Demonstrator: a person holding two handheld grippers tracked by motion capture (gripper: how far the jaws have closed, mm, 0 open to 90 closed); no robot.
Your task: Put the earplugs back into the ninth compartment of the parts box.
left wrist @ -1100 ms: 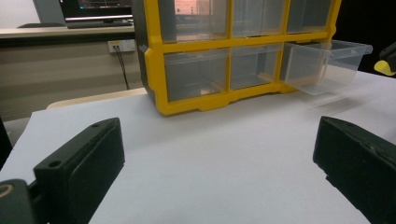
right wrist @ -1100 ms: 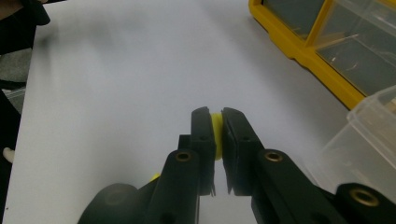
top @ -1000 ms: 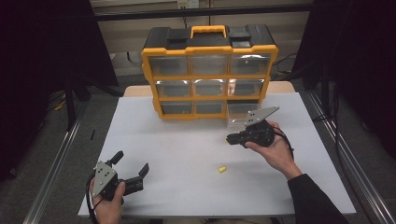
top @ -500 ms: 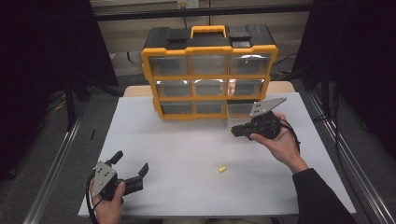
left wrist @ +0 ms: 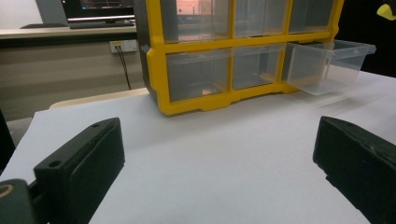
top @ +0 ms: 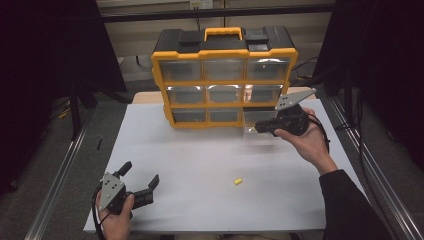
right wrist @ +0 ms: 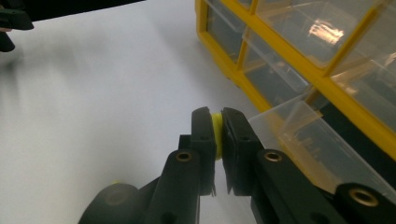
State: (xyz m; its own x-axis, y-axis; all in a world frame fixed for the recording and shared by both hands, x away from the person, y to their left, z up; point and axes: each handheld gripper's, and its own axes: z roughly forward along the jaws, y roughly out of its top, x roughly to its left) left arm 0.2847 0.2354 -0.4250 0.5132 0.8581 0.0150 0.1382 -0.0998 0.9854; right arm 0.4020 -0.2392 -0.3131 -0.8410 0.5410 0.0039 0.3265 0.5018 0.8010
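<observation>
A white sheet covers the table point(top: 200, 150), with dark curtains at both sides of the room and a pale wall with a socket beyond. No writing can be read. The yellow-framed plastic organiser with clear drawers and black top point(top: 224, 75) stands at the far edge, its bottom right clear drawer point(left wrist: 329, 63) pulled out. The right gripper point(right wrist: 218, 140), just before that drawer, pinches a small yellow foam piece point(right wrist: 217, 135); its long axis cannot be made out. Another small yellow piece point(top: 238, 181) lies near centre. The left gripper point(top: 141, 182) rests near left, jaws wide and empty
</observation>
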